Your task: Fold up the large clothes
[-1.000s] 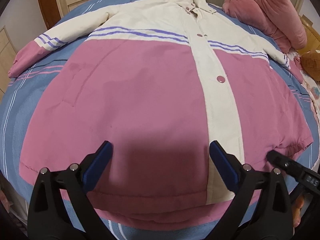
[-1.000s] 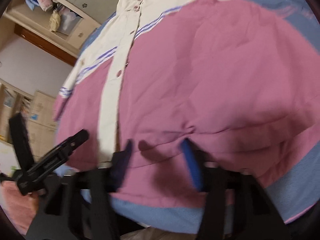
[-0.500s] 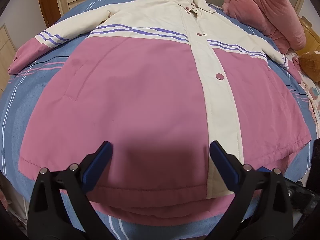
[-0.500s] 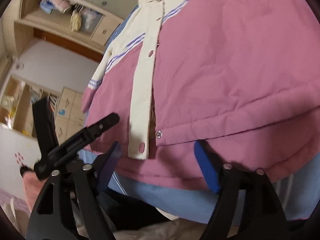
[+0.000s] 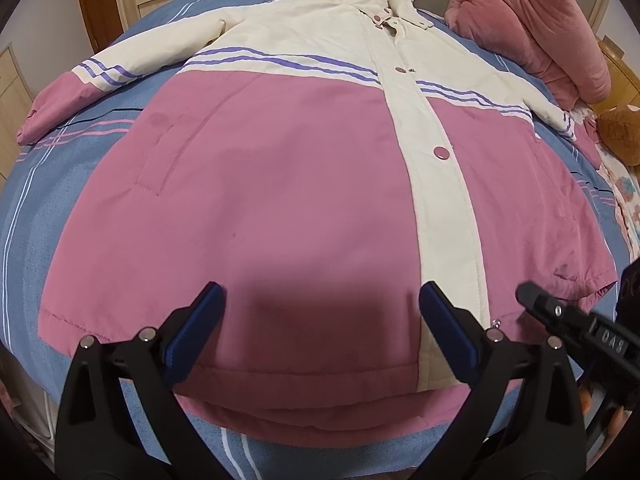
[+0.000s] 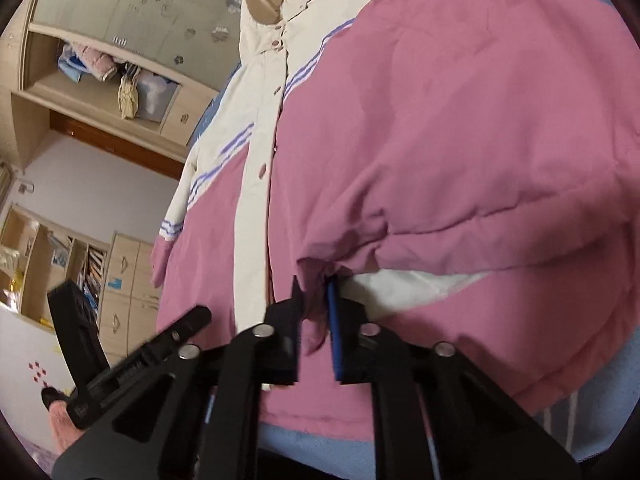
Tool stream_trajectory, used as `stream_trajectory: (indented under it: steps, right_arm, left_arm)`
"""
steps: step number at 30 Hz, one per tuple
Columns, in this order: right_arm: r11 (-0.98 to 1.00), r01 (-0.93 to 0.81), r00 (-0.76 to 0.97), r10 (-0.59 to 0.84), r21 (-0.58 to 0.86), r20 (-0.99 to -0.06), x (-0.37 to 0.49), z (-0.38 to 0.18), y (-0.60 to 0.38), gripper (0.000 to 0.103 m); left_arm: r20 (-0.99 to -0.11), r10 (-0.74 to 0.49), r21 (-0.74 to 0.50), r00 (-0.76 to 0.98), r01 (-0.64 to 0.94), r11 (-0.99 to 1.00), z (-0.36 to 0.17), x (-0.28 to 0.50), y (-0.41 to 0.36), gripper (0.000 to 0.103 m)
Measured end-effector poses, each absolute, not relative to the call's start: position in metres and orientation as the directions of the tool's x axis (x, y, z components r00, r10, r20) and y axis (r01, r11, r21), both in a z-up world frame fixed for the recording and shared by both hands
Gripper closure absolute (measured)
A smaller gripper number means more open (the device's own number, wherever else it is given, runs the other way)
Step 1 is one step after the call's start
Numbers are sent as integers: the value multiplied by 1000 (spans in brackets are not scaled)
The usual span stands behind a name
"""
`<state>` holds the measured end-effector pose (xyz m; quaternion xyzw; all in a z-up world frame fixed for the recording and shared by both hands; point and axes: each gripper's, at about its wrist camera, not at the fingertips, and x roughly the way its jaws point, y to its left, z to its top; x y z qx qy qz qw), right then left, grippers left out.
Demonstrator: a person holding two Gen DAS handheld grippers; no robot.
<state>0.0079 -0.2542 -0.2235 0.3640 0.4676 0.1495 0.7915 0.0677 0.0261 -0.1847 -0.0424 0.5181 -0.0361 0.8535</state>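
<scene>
Jacket [image 5: 280, 208] flat on bed [image 5: 52, 216]; right tongs [image 6: 316, 316] just closed, pinching near hem, apparently both layers; left tongs [image 5: 320, 336] spread, empty; lift slowly, keep hem taut.

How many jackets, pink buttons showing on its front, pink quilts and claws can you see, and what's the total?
Jacket: 1
Pink buttons: 3
Pink quilt: 1
Claws: 2, the left claw open over the hem, the right claw just closed on hem fabric
Total: 7
</scene>
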Motion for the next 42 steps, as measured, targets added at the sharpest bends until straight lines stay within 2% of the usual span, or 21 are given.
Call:
stream_trajectory:
  steps: [4,5,10,13,14,15,16,17,18,19,22,26,28,31,33,37,39,40,42]
  right_arm:
    - [744,56,510,552,666,-660,-4,-215,-252,98]
    - [751,45,486,559,658,-672,-9,-216,-249,103]
    - [790,-74,386,585,609,-713,-24,-228,-220,103]
    - [833,-94,480,518,545,-708,-21,-208,-235,103]
    - [839,-81,510,498,538,-701,-15,-201,-244,100]
    - [846,-66,534,477,528,-698,-8,-195,-253,92]
    - [857,-44,570,443,513,-692,2,-185,-268,62]
    - [868,-15,623,396,496,-675,14,-174,-286,24]
    - [873,14,686,346,487,-640,21,-160,-305,13]
    - [875,34,726,311,484,-614,29,-152,-320,11]
    - [847,126,786,232,516,-573,67,-137,-380,11]
    - [726,303,800,158,618,-578,136,-161,-479,11]
    - [646,357,782,189,675,-594,176,-188,-516,11]
    - [466,373,777,316,802,-545,232,-231,-553,11]
    - [401,404,785,309,822,-537,255,-251,-571,12]
    - [278,393,846,265,876,-463,266,-262,-611,16]
    - [242,414,862,205,877,-463,265,-264,-637,21]
    - [240,423,870,160,873,-466,262,-263,-650,27]
    - [249,473,856,97,845,-507,255,-258,-668,51]
  left_arm:
    - [-881,-105,-110,461,18,994,-185,68,27,4]
    - [-881,-107,-111,460,17,994,-185,68,27,4]
    - [-880,-119,-121,459,24,992,-183,71,24,4]
    - [-879,-118,-112,462,41,993,-179,79,17,4]
    - [-877,-120,-106,464,55,993,-177,84,13,4]
    - [-876,-122,-103,466,66,992,-175,87,9,4]
    - [-873,-127,-100,472,83,992,-171,92,3,4]
    - [-869,-132,-97,476,96,991,-168,95,-1,4]
    - [-863,-136,-90,486,116,989,-164,99,-10,4]
    - [-859,-138,-84,493,131,988,-161,102,-16,4]
    - [-856,-140,-56,498,179,982,-160,115,-38,2]
    - [-861,-137,-20,490,236,971,-162,136,-61,2]
    - [-858,-118,12,500,248,969,-161,149,-67,2]
    - [-864,-70,65,499,247,967,-169,170,-72,2]
    - [-875,-45,82,482,239,968,-178,184,-72,2]
    - [-902,-44,56,430,218,974,-200,203,-62,2]
    - [-905,-77,14,419,209,978,-204,210,-56,2]
    - [-903,-86,2,420,206,979,-204,212,-55,2]
    - [-898,-102,-10,429,211,977,-205,216,-54,2]
